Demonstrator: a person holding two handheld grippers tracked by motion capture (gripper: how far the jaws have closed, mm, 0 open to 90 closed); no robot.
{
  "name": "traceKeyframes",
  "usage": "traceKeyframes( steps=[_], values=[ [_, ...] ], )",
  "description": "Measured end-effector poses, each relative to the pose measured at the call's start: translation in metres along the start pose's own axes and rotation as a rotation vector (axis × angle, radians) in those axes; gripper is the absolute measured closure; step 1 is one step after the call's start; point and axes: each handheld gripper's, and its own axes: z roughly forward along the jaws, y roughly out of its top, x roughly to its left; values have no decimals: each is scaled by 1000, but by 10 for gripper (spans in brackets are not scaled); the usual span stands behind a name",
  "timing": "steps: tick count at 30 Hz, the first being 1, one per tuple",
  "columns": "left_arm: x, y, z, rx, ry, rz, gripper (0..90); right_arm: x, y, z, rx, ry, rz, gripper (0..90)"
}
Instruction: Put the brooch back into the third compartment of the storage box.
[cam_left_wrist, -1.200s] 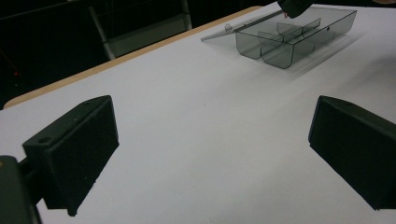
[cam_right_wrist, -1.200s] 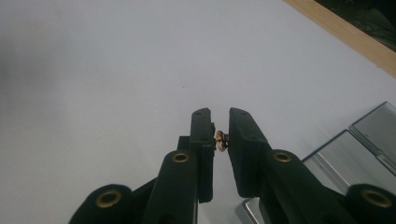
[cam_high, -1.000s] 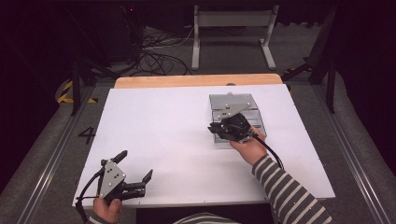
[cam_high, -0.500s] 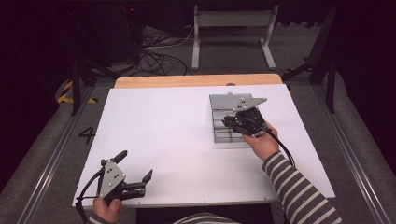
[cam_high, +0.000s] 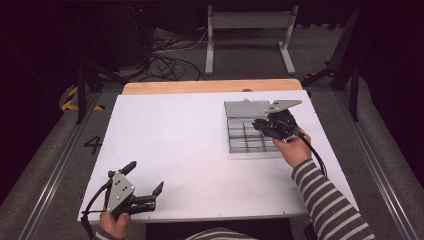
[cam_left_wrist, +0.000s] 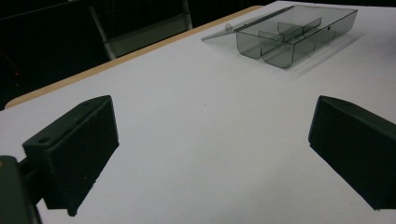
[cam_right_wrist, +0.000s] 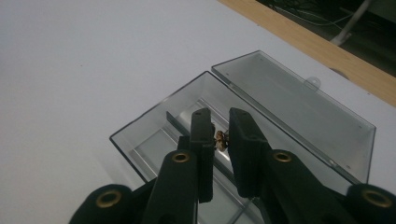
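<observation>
Over the last second the right gripper, jaws pinching a small brown piece, had carried it toward three o'clock over the open clear box on the counter, nearing a drop, while the left gripper idled with jaws spread.

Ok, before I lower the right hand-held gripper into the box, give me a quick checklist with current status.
1. Small brown piece pinched in right hand-held gripper: ok.
2. Clear compartment box lid open: ok.
3. Gripper over the box, not beside it: ok.
4. Which compartment lies below: cannot tell.
5. Left hand-held gripper open, well away from the box at the table's near edge: ok.
</observation>
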Motion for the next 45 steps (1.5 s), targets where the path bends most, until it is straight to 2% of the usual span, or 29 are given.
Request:
traceKeyframes(
  steps=[7,16,24,32,45],
  values=[
    [0,0,0,0,0,-1,21,-15,-8,0,25,-39,27,810],
    [0,0,0,2,-1,1,21,-34,-17,2,52,-79,87,809],
    [0,0,1,1,-2,-1,21,-44,-23,7,87,-113,137,810],
    [-1,0,1,2,-3,-5,21,-51,-27,14,117,-125,175,808],
    [0,-1,2,8,-2,-6,20,-60,-34,30,166,-134,189,807]
  ],
)
